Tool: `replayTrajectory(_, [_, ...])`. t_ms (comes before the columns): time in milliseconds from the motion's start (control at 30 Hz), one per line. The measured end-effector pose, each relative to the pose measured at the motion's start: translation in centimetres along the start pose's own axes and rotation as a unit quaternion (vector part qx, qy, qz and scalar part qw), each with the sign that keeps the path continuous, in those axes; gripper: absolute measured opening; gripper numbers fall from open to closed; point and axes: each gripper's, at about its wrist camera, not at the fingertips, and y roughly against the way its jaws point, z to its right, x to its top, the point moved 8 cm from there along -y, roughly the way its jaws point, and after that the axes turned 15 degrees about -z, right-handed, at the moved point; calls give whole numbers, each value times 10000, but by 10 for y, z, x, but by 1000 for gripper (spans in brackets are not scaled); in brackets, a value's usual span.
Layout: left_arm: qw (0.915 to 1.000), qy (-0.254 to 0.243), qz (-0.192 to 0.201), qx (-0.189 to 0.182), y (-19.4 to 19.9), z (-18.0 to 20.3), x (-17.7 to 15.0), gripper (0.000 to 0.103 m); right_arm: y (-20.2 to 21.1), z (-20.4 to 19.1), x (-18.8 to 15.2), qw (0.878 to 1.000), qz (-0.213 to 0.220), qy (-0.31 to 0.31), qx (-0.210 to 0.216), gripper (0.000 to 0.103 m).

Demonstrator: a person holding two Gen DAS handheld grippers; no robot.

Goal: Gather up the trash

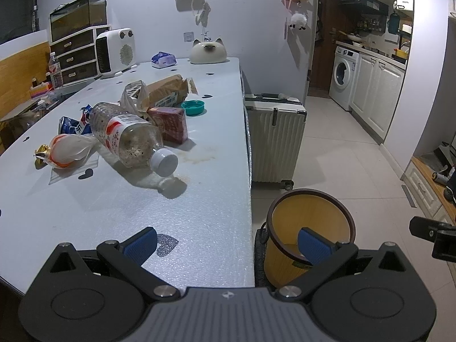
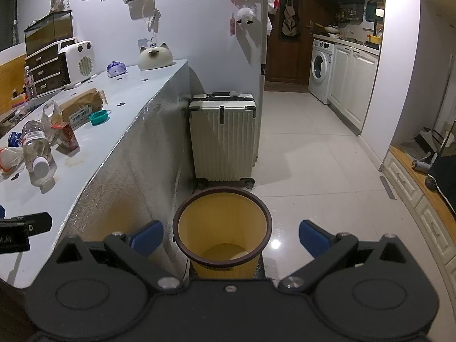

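Note:
Trash lies on the pale blue table: a clear plastic bottle on its side with a white cap, a red box, a brown paper bag, a teal lid, a white-orange wrapper and a blue packet. A yellow bin with a dark rim stands on the floor beside the table. My left gripper is open over the table's near corner. My right gripper is open just above the bin's mouth. Both hold nothing.
A white suitcase stands behind the bin against the table end. A cat-shaped dome, a white heater and a drawer unit sit at the table's far end. Tiled floor leads to a kitchen with a washing machine.

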Motion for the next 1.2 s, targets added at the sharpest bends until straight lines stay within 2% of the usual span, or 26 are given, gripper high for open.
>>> replayTrajectory(167, [10000,-1,6,1,0,0,0,103,0,9,-5,10000,2,-4,-17,103])
replayTrajectory(1200, [10000,-30,48,-60,-1,-1,2,103,1,6,-4,10000,-6,-4,-58,103])
